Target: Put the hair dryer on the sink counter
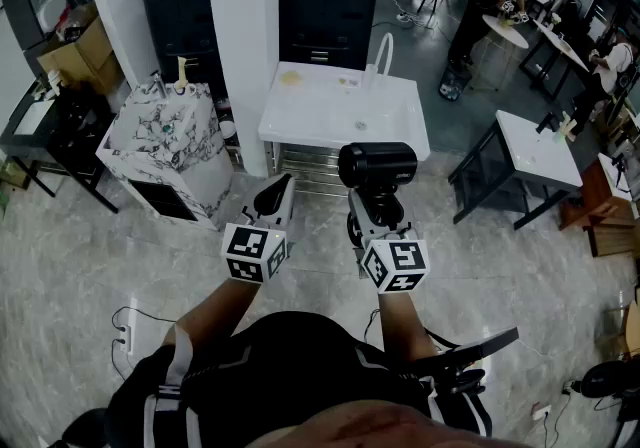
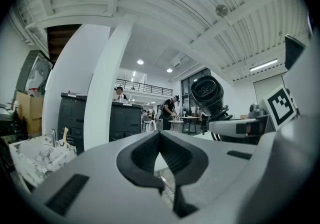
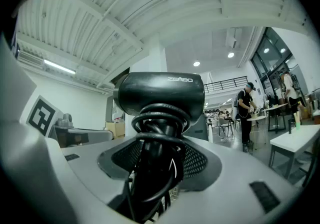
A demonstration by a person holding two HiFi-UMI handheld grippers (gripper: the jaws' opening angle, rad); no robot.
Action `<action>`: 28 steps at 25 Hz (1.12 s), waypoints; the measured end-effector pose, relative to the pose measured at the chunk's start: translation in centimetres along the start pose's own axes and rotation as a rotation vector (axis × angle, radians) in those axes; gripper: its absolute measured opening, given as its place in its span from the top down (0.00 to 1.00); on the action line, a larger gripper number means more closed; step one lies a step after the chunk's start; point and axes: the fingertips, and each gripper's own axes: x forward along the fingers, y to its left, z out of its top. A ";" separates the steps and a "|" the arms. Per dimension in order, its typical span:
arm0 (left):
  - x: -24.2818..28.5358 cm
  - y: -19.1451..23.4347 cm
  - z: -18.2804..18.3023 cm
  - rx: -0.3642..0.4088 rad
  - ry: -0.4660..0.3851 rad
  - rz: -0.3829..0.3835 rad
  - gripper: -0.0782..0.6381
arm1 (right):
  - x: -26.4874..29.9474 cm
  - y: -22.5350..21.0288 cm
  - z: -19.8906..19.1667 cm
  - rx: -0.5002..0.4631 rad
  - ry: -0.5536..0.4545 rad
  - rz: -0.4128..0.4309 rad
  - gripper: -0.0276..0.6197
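Both my forearms reach straight ahead, grippers level and side by side. My right gripper [image 1: 374, 214] clamps the cord-wrapped handle of the hair dryer [image 1: 377, 165], held upright short of the sink counter [image 1: 310, 111] at 12 o'clock; my left gripper [image 1: 272, 198], at 9 o'clock, is closed on nothing

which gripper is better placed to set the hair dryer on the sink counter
Right. The right gripper clamps the hair dryer by its cord-wrapped handle, with the white sink counter just ahead. The left gripper is shut, empty.
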 end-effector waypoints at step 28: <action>-1.9 1.8 0.6 -0.011 -0.018 -0.012 0.88 | 0.9 2.7 0.3 0.008 -0.018 0.002 0.58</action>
